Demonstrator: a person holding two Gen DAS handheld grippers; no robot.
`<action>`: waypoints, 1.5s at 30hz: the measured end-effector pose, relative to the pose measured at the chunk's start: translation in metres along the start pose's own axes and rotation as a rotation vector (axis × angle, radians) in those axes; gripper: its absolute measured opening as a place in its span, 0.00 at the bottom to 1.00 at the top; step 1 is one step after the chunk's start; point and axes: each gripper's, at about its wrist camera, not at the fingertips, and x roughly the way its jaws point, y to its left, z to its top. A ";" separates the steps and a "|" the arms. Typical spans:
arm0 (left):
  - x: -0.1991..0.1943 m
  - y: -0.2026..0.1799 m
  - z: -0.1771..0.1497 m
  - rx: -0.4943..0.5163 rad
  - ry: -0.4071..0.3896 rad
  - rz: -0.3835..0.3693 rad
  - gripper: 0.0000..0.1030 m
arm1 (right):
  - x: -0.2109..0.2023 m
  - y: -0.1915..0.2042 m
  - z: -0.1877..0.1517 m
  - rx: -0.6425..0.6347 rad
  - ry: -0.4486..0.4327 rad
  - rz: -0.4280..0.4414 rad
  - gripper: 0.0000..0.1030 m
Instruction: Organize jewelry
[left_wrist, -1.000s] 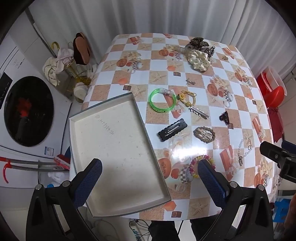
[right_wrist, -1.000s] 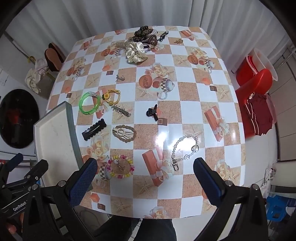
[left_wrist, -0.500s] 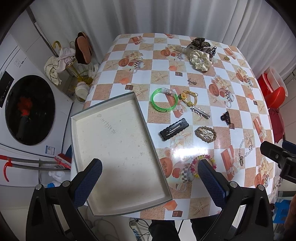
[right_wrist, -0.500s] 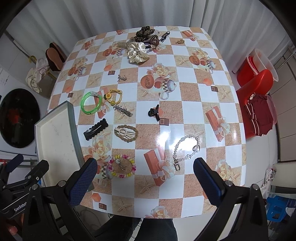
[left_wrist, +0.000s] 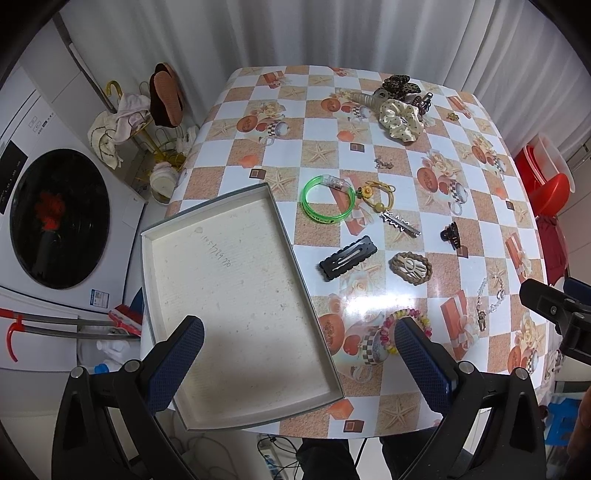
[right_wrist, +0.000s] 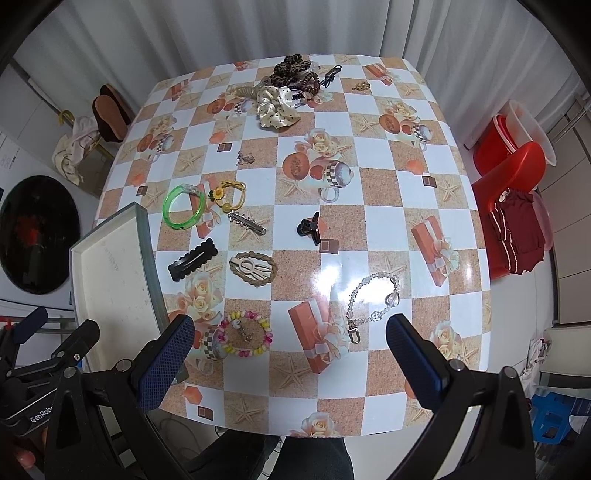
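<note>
An empty white tray (left_wrist: 236, 413) lies at the table's left front; it also shows in the right wrist view (right_wrist: 144, 236). Jewelry is scattered to its right: a green bangle (left_wrist: 327, 204), a black hair clip (left_wrist: 348, 257), a beige oval clip (left_wrist: 410, 267), a beaded bracelet (right_wrist: 245, 339), a silver chain bracelet (right_wrist: 373, 299), a small black claw clip (right_wrist: 309, 227). My left gripper (left_wrist: 298, 350) is open and empty, high above the tray's front. My right gripper (right_wrist: 290, 350) is open and empty, high above the table's front edge.
A pile of scrunchies (right_wrist: 284, 92) sits at the table's far end. A washing machine (left_wrist: 55, 218) stands left of the table. Red plastic tubs and a red stool (right_wrist: 513, 173) stand on the right. The checkered tablecloth (right_wrist: 391, 206) covers the table.
Both grippers have risen and pulled back a little, so the table looks slightly smaller. Nothing on the table has moved.
</note>
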 end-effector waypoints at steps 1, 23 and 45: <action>0.000 0.000 0.000 0.001 -0.001 0.000 1.00 | 0.000 0.000 0.000 0.000 0.000 0.000 1.00; 0.000 0.000 0.001 0.001 0.001 -0.001 1.00 | -0.002 0.001 0.003 0.000 -0.009 -0.008 1.00; 0.000 0.001 0.001 0.002 0.003 0.000 1.00 | -0.003 0.001 0.003 0.000 -0.015 -0.008 1.00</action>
